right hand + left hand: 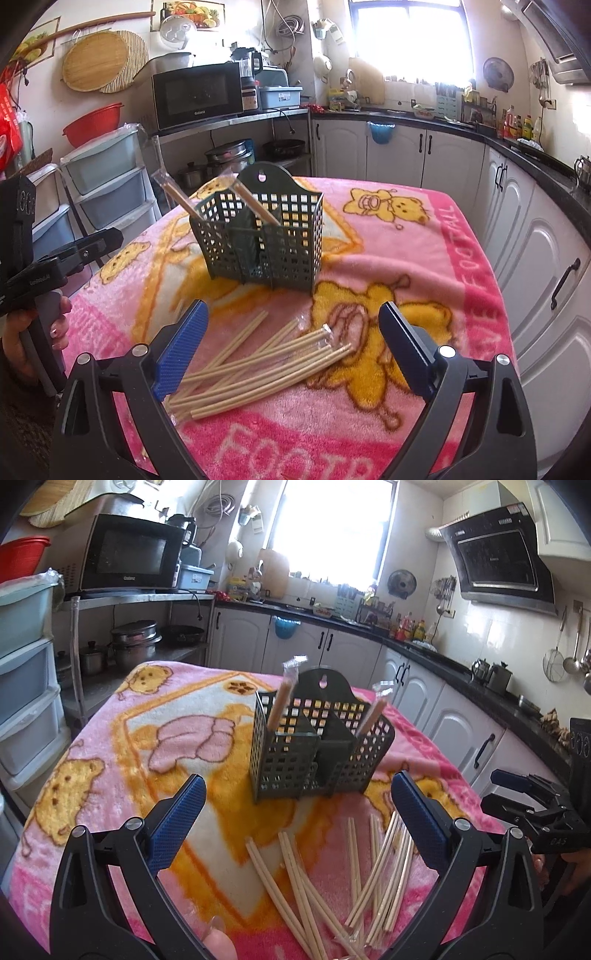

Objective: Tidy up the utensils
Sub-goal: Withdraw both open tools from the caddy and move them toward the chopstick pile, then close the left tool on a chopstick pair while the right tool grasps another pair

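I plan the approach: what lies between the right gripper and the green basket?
In the right wrist view, loose chopsticks on the pink blanket lie between the right gripper and green basket.

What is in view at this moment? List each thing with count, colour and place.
Basket: one, dark green, upright mid-table.
Wrapped chopsticks: two packs, tan in clear sleeves, leaning in the basket, the second at the opposite side.
Loose chopsticks: a scattered pile, count unclear, pale wood, on the blanket before the basket.
Blanket: one, pink with yellow bears, covering the table.
Microwave: one, black, on the shelf behind.
Drawer unit: one, grey-blue, left of the table.
Left gripper: black with blue pads, open, above the pile.
Right gripper: black with blue pads, open, above the pile.
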